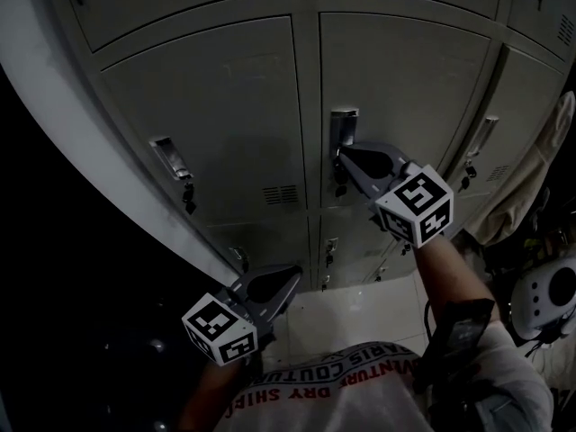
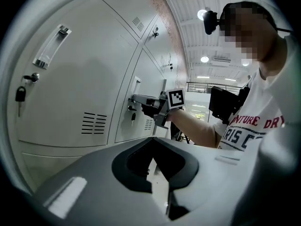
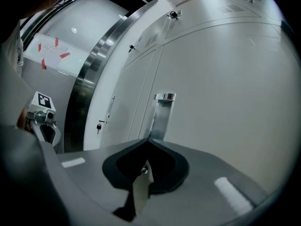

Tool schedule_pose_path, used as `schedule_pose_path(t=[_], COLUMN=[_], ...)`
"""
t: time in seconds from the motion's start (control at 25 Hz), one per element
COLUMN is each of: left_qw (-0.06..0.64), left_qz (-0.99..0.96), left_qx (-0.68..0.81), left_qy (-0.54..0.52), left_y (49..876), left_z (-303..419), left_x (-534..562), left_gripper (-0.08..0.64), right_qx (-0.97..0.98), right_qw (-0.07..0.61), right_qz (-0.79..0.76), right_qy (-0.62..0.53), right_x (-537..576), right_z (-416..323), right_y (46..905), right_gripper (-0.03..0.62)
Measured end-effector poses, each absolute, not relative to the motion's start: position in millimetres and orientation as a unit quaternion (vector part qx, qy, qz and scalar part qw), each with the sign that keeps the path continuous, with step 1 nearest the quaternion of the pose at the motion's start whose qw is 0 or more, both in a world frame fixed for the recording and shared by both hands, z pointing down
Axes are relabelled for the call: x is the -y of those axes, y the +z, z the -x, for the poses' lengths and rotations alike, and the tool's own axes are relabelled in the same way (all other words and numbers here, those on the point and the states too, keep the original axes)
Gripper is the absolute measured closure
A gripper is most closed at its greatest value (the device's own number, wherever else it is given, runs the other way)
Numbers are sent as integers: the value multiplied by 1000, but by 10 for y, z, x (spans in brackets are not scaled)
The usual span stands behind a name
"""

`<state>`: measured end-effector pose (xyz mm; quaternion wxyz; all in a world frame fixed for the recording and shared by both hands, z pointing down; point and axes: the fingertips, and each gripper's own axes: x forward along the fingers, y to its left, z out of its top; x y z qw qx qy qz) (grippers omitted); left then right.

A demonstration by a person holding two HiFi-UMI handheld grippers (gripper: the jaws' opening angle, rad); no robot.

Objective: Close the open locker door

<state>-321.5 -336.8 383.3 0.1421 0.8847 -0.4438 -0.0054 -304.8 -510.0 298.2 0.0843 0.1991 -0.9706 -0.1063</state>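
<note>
The grey locker door [image 1: 405, 88] in the middle column looks flush with its neighbours. Its metal handle [image 1: 343, 126] stands upright, with a key hanging just below. My right gripper [image 1: 340, 156] is shut with nothing in it, tips against the door at the handle's lower end; the handle [image 3: 162, 114] rises just past its tips [image 3: 148, 139]. In the left gripper view the right gripper [image 2: 133, 98] presses on that door. My left gripper [image 1: 293, 275] is shut and empty, held low and back from the lockers, its closed tips [image 2: 153, 138] pointing at the lower lockers.
The neighbouring locker on the left has a handle [image 1: 169, 158] and a hanging key [image 1: 189, 196]. More lockers lie below and to the right. A pale cloth [image 1: 531, 187] and a white helmet [image 1: 544, 300] sit at the right. A dark pillar [image 1: 54, 196] bounds the left.
</note>
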Motion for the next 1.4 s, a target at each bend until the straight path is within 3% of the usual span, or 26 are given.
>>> schedule_pose_path(t=[0.24,0.48,0.64,1.04,1.4], left_qw=[146,135,120,100,97], left_qz=[-882,-892,-903,-925,-926], left_qx=[449,432,413,367,365], left_qy=[-9,-12,-10,1,19], left_y=[3827,3718,3568,3680,3690], left_z=[3093,2584,1978,272,-510], left_x=[3197,2878,2497,999,50], left_gripper=[555,555,555,555,555], right_qx=[974,988,987,987,986], right_qw=[83,105,131,88,71], right_qz=[-188,-115,-90,-119,-114], right_qy=[-94,-19,-4,64,96], right_x=[4828,3872,3045,1146,157], right_z=[2906,2406,1770,-166,-914], right_y=[3025,3317,3542,3724,3721], right_gripper=[597,597,597,597,597])
